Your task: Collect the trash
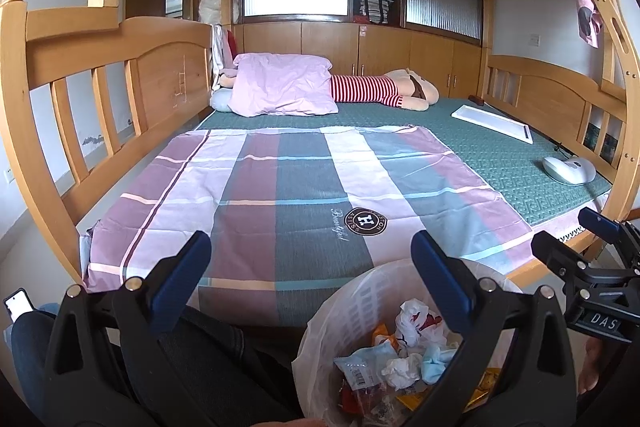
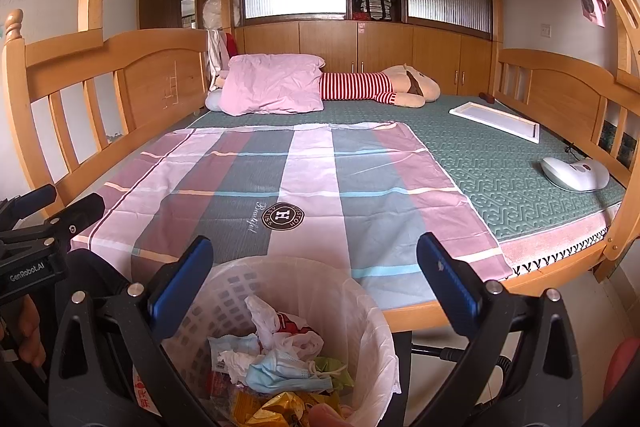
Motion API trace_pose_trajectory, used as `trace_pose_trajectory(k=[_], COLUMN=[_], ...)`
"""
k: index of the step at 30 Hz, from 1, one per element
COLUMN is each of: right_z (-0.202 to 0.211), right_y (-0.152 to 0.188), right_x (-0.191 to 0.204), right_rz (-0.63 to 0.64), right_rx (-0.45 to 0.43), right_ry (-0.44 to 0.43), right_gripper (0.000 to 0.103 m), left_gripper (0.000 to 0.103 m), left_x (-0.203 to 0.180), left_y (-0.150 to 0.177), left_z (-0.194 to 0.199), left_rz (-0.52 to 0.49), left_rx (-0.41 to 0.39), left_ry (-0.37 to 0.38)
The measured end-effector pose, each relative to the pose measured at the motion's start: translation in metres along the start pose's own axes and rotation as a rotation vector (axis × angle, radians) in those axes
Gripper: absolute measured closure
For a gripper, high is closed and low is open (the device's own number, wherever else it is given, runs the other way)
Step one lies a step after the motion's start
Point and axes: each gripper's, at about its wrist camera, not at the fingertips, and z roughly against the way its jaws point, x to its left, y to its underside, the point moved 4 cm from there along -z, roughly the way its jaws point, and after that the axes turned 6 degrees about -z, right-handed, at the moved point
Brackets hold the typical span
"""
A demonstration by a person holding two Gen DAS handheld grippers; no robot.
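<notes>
Only our left wrist view shows a phone [image 1: 18, 303] beside a dark trouser leg [image 1: 208, 359], left of the lined trash basket [image 1: 340, 311]; only the right view shows the blue face mask [image 2: 284, 373] inside it. The basket stands against the bed [image 2: 500, 163]. Our left gripper [image 1: 310, 255] and right gripper [image 2: 316, 259] hang above it, jaws wide apart, holding nothing.

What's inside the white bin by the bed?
The white bin holds a blue face mask, a crumpled white bag, gold wrappers and a packet. Anything beneath them is covered.
</notes>
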Motion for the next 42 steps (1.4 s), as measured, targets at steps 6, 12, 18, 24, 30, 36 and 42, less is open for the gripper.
trace_pose_trajectory(k=[6,12,18,24,30,36,42], right_z=[-0.001,0.000,-0.002,-0.003,-0.003,-0.002,-0.002], right_y=[0.000,0.000,0.002,0.003,0.003,0.003,-0.002], right_x=[0.000,0.000,0.001,0.001,0.001,0.001,0.002], right_rz=[0.000,-0.001,0.000,-0.004,-0.003,-0.005,-0.011], right_rx=[0.002,0.002,0.003,0.004,0.006,0.000,-0.012], right_ry=[0.000,0.002,0.004,0.003,0.003,0.004,0.004], right_gripper=[0.004,0.004,0.004,0.004,0.004,0.004,0.004], left_gripper=[0.004,0.004,0.004,0.003,0.004,0.003,0.004], left_x=[0.001,0.000,0.000,-0.002,-0.002,0.001,0.012], left_y=[0.001,0.002,0.004,0.005,0.005,0.008,0.014], left_z=[-0.002,-0.003,-0.005,-0.005,-0.006,-0.011,-0.020], left_rz=[0.003,0.004,0.010,0.006,0.012,0.026,0.075], left_rx=[0.009,0.015,0.024,0.028,0.034,0.057,0.100], left_ry=[-0.002,-0.002,-0.004,-0.004,-0.005,-0.004,-0.017])
